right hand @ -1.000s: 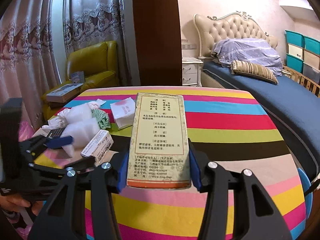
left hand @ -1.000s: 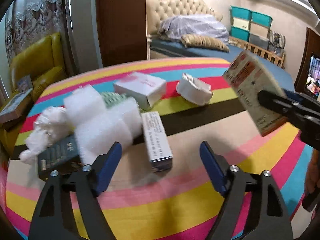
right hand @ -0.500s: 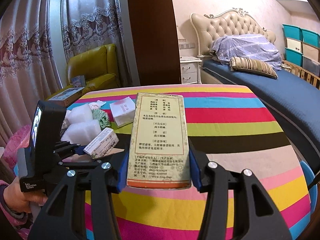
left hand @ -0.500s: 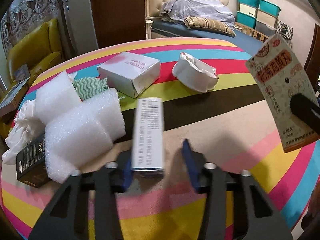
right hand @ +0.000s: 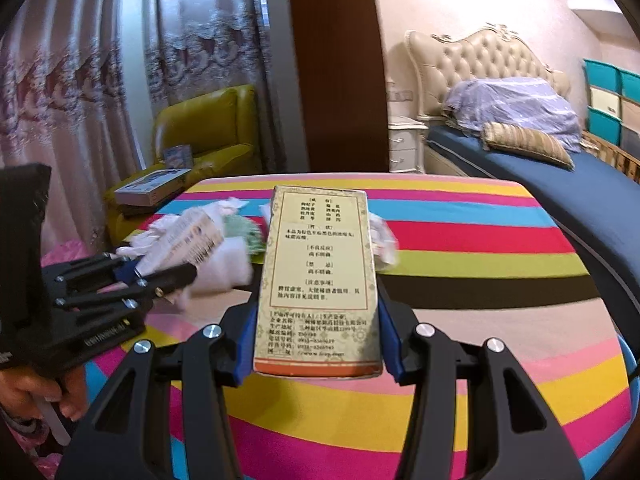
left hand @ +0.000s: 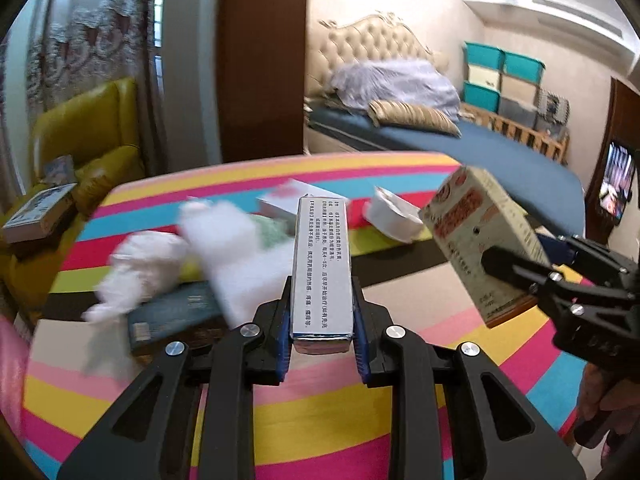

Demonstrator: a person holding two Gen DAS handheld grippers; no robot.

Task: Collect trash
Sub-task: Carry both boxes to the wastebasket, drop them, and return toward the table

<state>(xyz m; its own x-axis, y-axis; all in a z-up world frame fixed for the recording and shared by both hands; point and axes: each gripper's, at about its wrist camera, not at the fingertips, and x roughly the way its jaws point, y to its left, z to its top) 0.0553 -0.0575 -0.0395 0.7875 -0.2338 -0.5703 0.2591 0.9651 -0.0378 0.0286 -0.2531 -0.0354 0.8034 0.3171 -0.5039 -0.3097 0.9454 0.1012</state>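
Note:
My left gripper (left hand: pixel 322 312) is shut on a narrow white medicine box (left hand: pixel 322 264) and holds it above the striped table (left hand: pixel 320 420). My right gripper (right hand: pixel 318 320) is shut on a larger beige medicine box (right hand: pixel 318 276), also held above the table. In the left wrist view the right gripper and its beige box (left hand: pixel 480 240) are at the right. In the right wrist view the left gripper and its narrow box (right hand: pixel 184 244) are at the left. On the table behind lie white foam pieces (left hand: pixel 224 232), a dark box (left hand: pixel 176 316), a white carton (left hand: pixel 280 204) and a crumpled white paper cup (left hand: pixel 392 216).
A yellow armchair (left hand: pixel 92 140) with books stands at the left behind the table. A bed (left hand: pixel 420 128) with a blue cover is behind at the right. Teal storage bins (left hand: pixel 504 76) stand against the far wall. A brown door panel (left hand: pixel 260 60) is behind the table.
My left gripper closed on the narrow white box that lay on the table and lifted it. The right gripper kept holding the beige box, nearly unmoved.

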